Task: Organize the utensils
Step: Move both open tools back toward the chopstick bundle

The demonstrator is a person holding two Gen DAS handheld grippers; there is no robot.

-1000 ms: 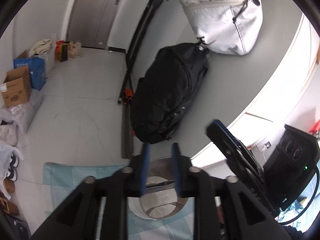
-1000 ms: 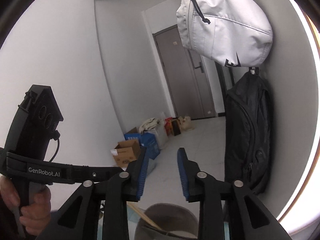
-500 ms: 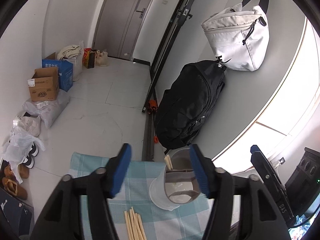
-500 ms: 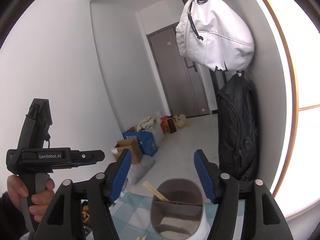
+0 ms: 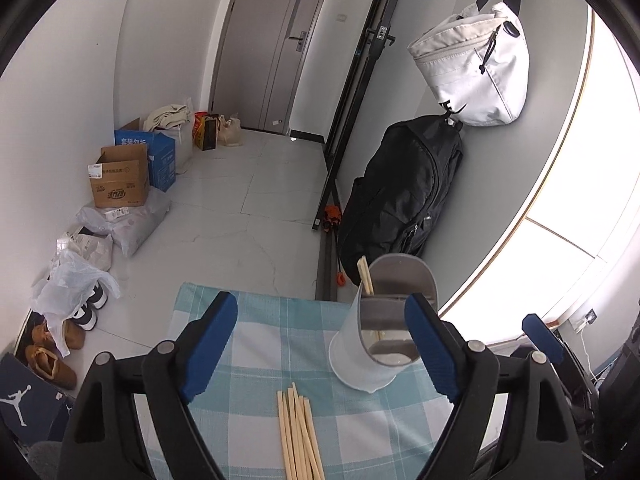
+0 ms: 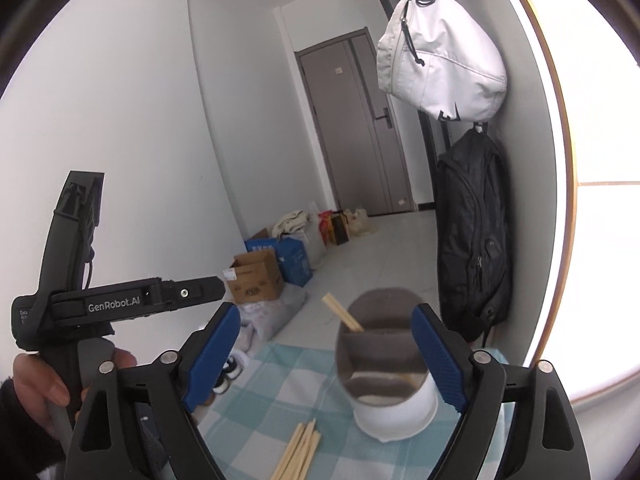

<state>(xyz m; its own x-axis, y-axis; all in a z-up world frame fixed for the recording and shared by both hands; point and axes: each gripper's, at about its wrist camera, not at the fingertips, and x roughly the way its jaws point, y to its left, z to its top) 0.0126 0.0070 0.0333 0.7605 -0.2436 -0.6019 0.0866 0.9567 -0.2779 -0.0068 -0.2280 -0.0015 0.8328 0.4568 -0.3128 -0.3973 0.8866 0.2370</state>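
Observation:
A white holder cup (image 5: 360,354) with a grey divided inside stands on the blue checked cloth (image 5: 272,332); it also shows in the right wrist view (image 6: 394,412). A pair of wooden chopsticks (image 5: 365,276) leans in it (image 6: 342,314). Several loose chopsticks (image 5: 298,432) lie on the cloth in front of it (image 6: 298,450). My left gripper (image 5: 320,348) is open and empty, above the loose chopsticks. My right gripper (image 6: 326,354) is open and empty, just left of the cup. The left gripper's body (image 6: 120,304) shows at the left of the right wrist view.
A black backpack (image 5: 404,192) and a white bag (image 5: 476,76) hang on the wall beyond the table. Cardboard boxes (image 5: 120,182), plastic bags and shoes (image 5: 56,352) line the floor at the left. The cloth's far edge (image 5: 256,294) ends at the table's far side.
Both grippers have opened wide and drawn back and up from the cup. A pair of chopsticks now stands in the cup, and the loose chopsticks have come into view.

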